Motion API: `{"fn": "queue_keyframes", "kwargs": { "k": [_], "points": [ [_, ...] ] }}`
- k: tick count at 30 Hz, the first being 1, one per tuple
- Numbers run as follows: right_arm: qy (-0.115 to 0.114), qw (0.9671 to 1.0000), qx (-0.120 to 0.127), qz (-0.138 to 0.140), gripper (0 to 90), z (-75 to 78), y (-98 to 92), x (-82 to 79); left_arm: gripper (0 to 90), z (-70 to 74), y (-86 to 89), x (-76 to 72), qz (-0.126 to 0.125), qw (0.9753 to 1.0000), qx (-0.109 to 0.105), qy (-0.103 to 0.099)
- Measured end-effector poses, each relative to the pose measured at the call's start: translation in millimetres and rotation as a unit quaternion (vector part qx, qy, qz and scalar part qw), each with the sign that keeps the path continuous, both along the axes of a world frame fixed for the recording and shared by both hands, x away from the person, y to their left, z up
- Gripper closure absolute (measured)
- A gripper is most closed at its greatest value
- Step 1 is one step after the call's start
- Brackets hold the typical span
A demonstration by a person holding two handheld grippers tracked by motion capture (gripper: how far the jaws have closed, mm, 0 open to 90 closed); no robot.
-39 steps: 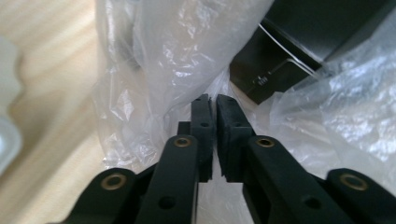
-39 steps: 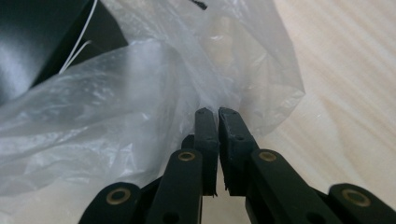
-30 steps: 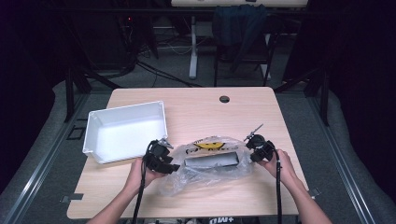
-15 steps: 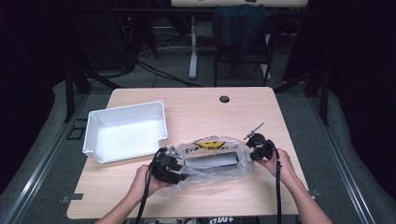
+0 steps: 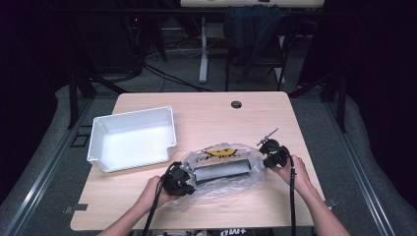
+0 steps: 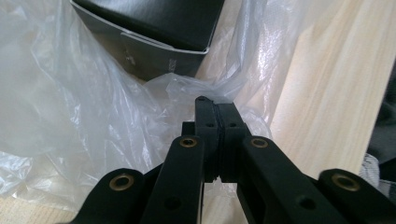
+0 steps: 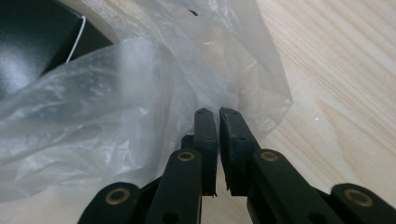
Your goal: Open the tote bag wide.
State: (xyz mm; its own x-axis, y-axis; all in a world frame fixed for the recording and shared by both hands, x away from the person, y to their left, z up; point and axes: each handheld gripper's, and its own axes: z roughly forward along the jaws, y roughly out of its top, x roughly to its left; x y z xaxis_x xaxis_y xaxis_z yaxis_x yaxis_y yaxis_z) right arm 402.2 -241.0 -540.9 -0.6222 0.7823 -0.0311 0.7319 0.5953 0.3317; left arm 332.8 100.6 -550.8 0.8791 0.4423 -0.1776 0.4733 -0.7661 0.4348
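The left tool point(image 5: 183, 181) has slid rightward along the plastic bag's point(image 5: 223, 173) near-left edge, bunching it inward.

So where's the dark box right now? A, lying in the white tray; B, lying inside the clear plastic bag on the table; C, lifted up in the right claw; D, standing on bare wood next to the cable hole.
B: the dark box lies inside the clear plastic bag on the table, between the left claw and right claw, apart from the white tray.
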Motion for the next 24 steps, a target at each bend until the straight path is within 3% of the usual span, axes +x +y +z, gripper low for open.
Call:
{"fn": "queue_keyframes", "kwargs": {
  "k": [2,5,7,12,13,16,17,19,21,24],
  "points": [
    [-0.003,1.0000,0.007,-0.006,85.3,-1.3,0.1,1.1,89.7,-1.0,0.0,1.2,-0.005,0.9999,0.014,-0.004],
    [-0.009,0.9999,-0.009,-0.005,84.5,0.1,-0.7,5.3,89.6,-2.4,0.4,2.5,-0.005,0.9999,0.010,0.001],
    [-0.017,0.9997,0.001,-0.016,83.5,-1.9,-0.1,7.6,89.3,-3.7,0.7,3.0,-0.009,0.9999,0.006,0.004],
    [-0.018,0.9998,0.001,-0.009,81.9,-3.6,0.1,8.8,87.8,-5.1,-0.4,2.8,-0.028,0.9993,-0.002,0.023],
    [-0.026,0.9995,0.013,-0.016,81.5,-5.1,-0.2,8.1,87.5,-5.7,-1.6,1.8,-0.035,0.9991,-0.002,0.024],
    [-0.021,0.9997,0.011,-0.009,80.8,-3.3,-2.7,10.1,85.4,-5.3,-3.4,0.7,-0.038,0.9990,-0.003,0.025],
    [-0.022,0.9995,0.022,-0.012,79.7,-4.7,-2.7,10.0,83.4,-4.0,-2.7,1.3,-0.037,0.9989,-0.003,0.028],
    [-0.017,0.9997,0.018,-0.007,75.5,-2.4,-4.7,10.3,76.1,0.4,-0.1,2.5,-0.032,0.9991,-0.007,0.028],
    [-0.022,0.9988,0.042,-0.013,71.5,1.7,-7.6,9.1,70.6,7.1,4.0,3.8,-0.025,0.9991,-0.022,0.025],
    [-0.024,0.9984,0.051,-0.003,64.5,10.0,-11.0,7.0,62.7,16.6,7.0,3.6,-0.016,0.9990,-0.038,0.019]
  ]
}}
